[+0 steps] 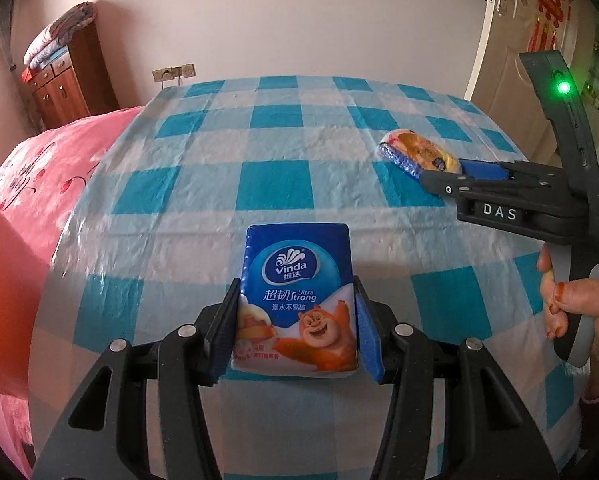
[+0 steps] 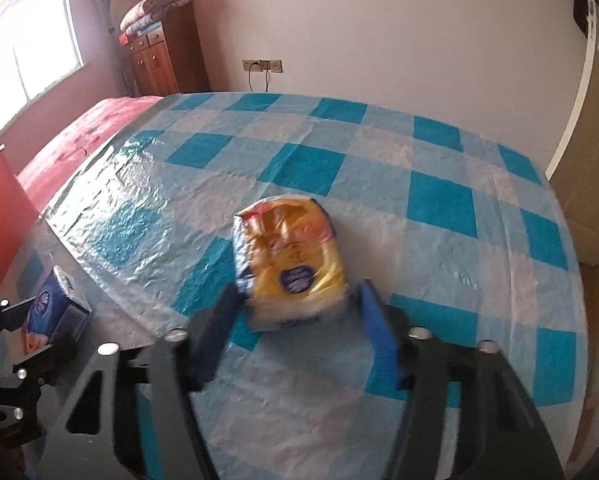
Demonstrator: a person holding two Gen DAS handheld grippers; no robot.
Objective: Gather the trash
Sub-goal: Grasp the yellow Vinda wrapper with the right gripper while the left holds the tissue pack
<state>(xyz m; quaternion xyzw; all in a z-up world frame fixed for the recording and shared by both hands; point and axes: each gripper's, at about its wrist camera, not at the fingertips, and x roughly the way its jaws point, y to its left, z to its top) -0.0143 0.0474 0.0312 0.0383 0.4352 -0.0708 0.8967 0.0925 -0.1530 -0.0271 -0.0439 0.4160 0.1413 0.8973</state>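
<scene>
A blue Vinda tissue pack [image 1: 297,292] with a cartoon bear stands between the blue pads of my left gripper [image 1: 295,332], which is shut on its lower half just above the checked tablecloth [image 1: 275,184]. In the right wrist view the same tissue pack [image 2: 59,306] and left gripper [image 2: 33,330] show at the far left. A yellow snack packet [image 2: 289,258] lies on the cloth with its near end between the fingers of my right gripper [image 2: 299,314]. The pads sit against its sides. From the left wrist view, the right gripper [image 1: 447,174] meets the yellow packet [image 1: 417,152] at its end.
The table stands against a pale wall, with a pink bed [image 1: 39,168] on its left. A wooden cabinet [image 1: 65,84] with folded blankets stands behind the bed, and a door [image 1: 511,80] at the right. A person's hand [image 1: 567,300] holds the right gripper's handle.
</scene>
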